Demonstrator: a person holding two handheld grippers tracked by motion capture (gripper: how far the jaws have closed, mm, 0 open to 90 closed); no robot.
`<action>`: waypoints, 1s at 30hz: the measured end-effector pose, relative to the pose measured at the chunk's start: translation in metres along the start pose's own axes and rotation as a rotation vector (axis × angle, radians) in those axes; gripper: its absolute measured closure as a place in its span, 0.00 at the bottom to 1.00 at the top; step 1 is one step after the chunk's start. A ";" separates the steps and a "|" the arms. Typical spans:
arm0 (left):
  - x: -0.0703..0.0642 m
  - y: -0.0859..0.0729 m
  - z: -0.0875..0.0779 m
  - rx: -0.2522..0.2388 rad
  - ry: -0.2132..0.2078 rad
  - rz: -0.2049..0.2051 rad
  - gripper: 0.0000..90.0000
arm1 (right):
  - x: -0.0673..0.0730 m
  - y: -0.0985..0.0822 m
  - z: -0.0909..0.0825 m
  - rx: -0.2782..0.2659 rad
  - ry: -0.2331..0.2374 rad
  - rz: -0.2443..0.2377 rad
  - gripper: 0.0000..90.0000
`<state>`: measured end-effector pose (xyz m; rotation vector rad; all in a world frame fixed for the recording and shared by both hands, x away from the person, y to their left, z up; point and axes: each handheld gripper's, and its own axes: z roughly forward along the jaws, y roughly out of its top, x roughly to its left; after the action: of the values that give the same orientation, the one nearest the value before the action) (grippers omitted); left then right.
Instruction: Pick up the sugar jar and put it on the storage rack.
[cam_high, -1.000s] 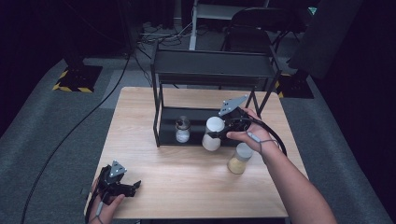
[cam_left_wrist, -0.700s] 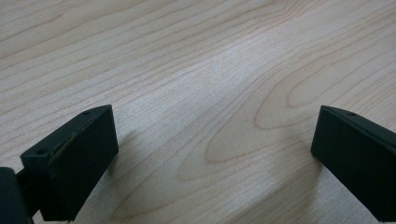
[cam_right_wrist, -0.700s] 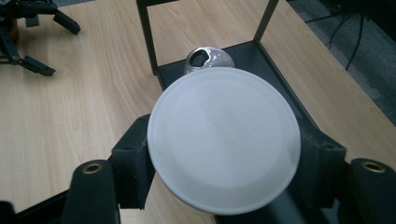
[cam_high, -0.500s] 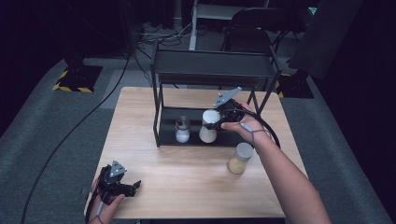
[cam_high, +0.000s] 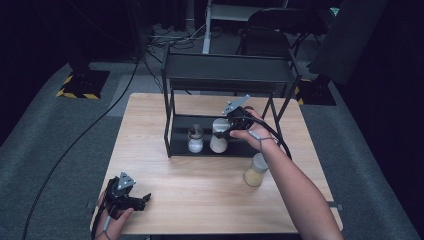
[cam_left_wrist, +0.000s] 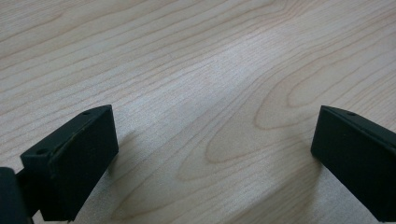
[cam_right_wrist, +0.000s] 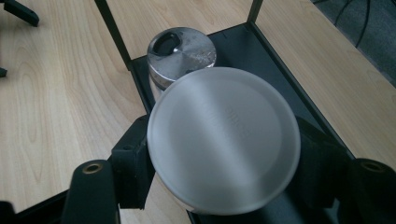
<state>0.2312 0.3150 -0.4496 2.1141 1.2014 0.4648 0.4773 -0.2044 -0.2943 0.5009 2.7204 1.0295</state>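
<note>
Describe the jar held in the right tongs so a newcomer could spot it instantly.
Find the black rack at the table's far side. On its bottom shelf, the jar sits right of a smaller shaker. It alone has a flat white lid and is clamped by the right tongs.

jar (cam_right_wrist: 224, 140): lid hides body | shaker (cam_right_wrist: 180, 53): part-hidden behind jar | contents unclear

A light wooden rectangular table (cam_high: 165, 125) stands on grey carpeted floor (cam_high: 45, 135) in a dark room. Beyond its far edge sit a black chair (cam_high: 265, 30) and tangled black cables (cam_high: 170, 37); yellow-black striped hazard tape (cam_high: 75, 93) marks the far left.
</note>
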 end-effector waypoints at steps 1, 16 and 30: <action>0.000 0.000 0.000 0.000 0.000 -0.001 0.01 | -0.001 0.000 0.002 0.002 0.000 0.004 0.37; 0.000 0.000 0.000 0.001 0.000 0.001 0.01 | -0.005 -0.001 0.022 0.017 0.011 0.020 0.37; 0.000 0.000 0.000 0.001 -0.001 0.000 0.01 | -0.009 -0.003 0.022 0.000 0.004 0.039 0.26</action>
<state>0.2313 0.3151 -0.4495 2.1148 1.2009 0.4638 0.4913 -0.1960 -0.3122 0.5544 2.7250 1.0407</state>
